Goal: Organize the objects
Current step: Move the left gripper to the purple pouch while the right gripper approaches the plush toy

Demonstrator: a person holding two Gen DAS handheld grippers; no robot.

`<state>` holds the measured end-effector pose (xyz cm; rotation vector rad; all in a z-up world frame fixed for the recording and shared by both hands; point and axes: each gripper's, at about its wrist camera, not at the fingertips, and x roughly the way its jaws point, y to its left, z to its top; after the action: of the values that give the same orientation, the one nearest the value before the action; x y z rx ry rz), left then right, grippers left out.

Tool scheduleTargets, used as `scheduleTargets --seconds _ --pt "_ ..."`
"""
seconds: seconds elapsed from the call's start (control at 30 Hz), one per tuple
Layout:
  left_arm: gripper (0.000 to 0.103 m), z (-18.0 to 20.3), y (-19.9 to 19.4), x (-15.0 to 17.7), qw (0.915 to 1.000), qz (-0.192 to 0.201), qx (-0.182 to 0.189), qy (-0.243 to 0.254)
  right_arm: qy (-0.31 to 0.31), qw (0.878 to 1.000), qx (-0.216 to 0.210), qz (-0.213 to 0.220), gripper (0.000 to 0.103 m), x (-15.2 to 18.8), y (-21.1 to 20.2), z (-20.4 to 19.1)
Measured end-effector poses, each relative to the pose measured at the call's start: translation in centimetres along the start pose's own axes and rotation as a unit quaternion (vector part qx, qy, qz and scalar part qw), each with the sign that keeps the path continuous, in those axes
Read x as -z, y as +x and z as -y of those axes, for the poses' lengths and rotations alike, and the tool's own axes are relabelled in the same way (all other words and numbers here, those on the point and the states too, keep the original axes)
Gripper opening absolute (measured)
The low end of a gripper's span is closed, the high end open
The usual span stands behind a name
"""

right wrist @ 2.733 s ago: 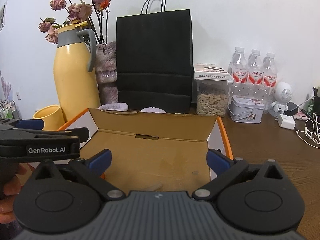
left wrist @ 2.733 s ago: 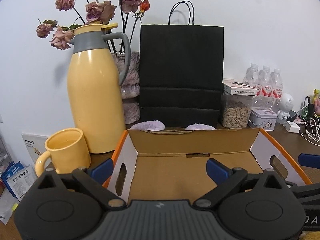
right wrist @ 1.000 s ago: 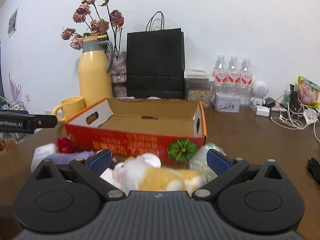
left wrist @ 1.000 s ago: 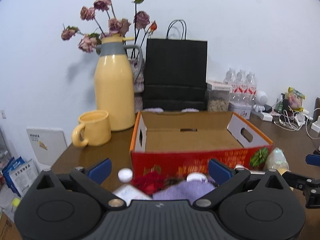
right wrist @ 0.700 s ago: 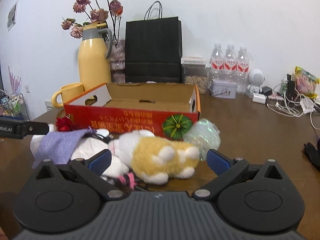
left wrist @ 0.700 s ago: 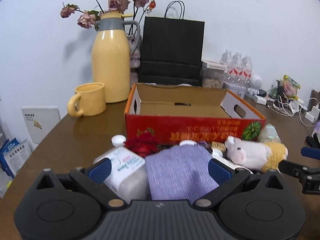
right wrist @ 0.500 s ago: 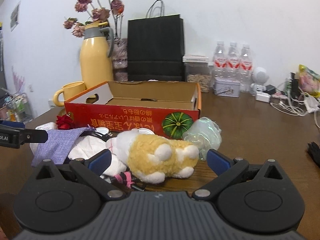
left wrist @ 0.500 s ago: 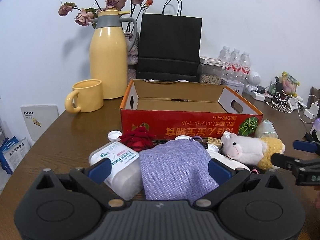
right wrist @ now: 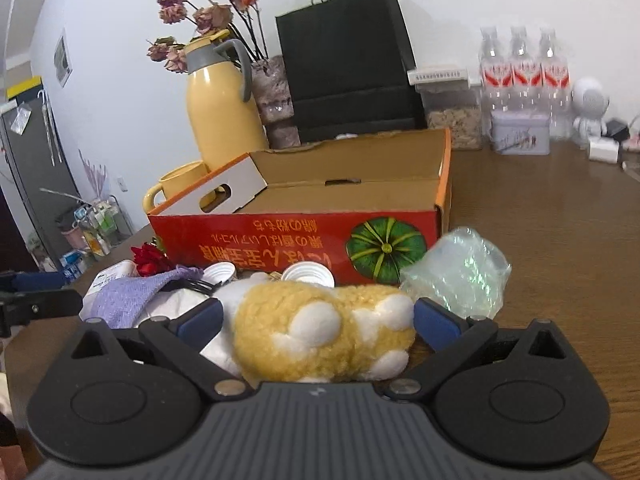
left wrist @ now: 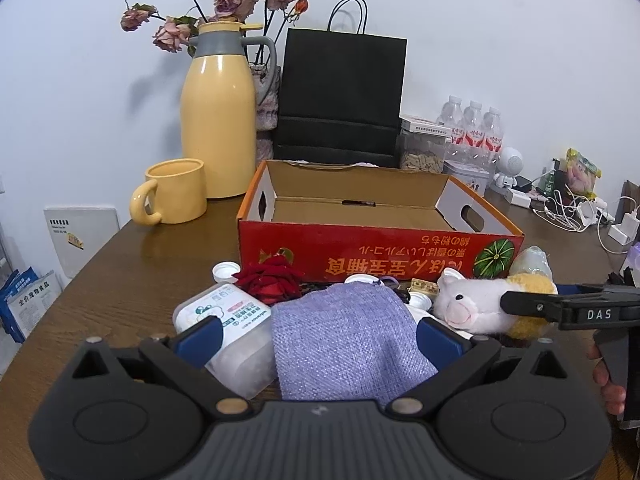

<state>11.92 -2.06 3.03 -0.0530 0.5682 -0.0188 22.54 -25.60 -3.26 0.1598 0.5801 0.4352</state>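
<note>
With the right gripper (right wrist: pixel 316 322) spread wide around the plush toy (right wrist: pixel 324 330), close squarely on its body, then lift over the box (right wrist: pixel 304 216) wall; the left gripper (left wrist: pixel 318 336) stands apart too.

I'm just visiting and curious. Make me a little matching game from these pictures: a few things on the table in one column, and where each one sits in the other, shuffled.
Things:
1. plush toy
2. purple cloth
3. yellow mug
4. black paper bag

Places:
A. behind the red cardboard box, against the wall
B. between the right gripper fingers
C. beside the yellow thermos jug
D. between the left gripper fingers

Pairs: 1-B, 2-D, 3-C, 4-A
</note>
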Motion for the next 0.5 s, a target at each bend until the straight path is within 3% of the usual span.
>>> scheduleTargets --seconds 0.4,0.5 --pt "0.103 0.58 -0.02 0.41 1.0000 -0.004 -0.007 0.001 0.017 1.000 -0.024 -0.006 0.103 -0.06 0.63 0.94" --pt "0.103 0.53 0.03 0.53 0.9999 -0.007 -0.009 -0.002 0.011 1.000 -0.018 0.001 0.096 -0.06 0.13 0.63"
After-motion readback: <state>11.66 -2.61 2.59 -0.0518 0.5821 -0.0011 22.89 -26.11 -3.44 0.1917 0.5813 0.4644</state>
